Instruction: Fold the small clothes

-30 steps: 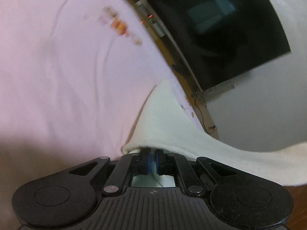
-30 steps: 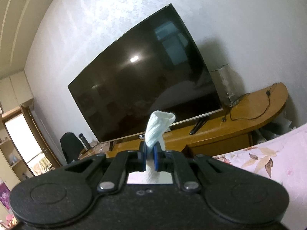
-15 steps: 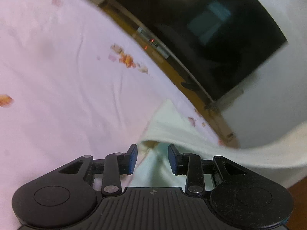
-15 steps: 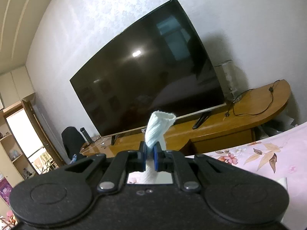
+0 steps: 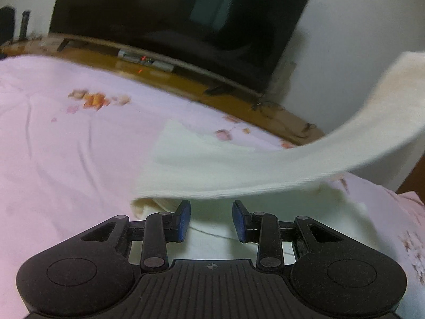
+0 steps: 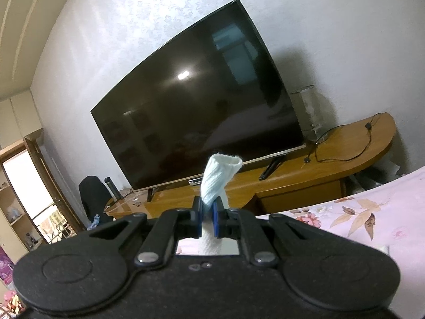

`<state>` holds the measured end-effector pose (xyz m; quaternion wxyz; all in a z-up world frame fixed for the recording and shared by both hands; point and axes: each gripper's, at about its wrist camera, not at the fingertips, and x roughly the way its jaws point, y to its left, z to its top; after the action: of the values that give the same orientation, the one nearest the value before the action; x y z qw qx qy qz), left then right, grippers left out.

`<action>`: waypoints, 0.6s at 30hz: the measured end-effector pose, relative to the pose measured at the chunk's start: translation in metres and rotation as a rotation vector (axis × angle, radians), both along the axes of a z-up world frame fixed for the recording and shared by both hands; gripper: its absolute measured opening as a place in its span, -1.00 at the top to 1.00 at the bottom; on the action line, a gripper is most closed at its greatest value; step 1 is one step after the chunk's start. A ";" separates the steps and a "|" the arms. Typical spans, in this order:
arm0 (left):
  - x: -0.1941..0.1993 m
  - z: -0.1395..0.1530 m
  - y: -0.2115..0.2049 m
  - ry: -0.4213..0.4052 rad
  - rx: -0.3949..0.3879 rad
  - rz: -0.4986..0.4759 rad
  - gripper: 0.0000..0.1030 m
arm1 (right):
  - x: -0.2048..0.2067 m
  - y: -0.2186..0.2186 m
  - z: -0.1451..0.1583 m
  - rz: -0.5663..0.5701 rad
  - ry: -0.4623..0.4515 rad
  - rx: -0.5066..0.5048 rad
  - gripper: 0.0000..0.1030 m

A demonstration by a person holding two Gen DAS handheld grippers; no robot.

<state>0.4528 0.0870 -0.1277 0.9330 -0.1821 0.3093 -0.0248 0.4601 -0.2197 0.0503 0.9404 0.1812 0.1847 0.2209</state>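
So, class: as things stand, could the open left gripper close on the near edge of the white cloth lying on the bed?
Probably yes. The left gripper is open, the white cloth has its near edge just ahead of the blue pads, and nothing lies between them.

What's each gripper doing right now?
Left gripper: jaws open, holding nothing.
Right gripper: jaws shut on the white cloth.

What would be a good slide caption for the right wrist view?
Right gripper shut on a white sock, raised before a dark television on a wooden stand.
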 end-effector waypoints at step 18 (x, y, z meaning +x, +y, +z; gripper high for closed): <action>0.006 -0.010 0.006 0.016 -0.013 -0.002 0.34 | 0.000 -0.051 -0.042 -0.142 0.102 -0.037 0.83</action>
<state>0.4589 0.0928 -0.1372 0.9294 -0.1881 0.3165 -0.0262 0.4597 -0.2709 0.0083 0.9462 0.1876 0.2230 0.1406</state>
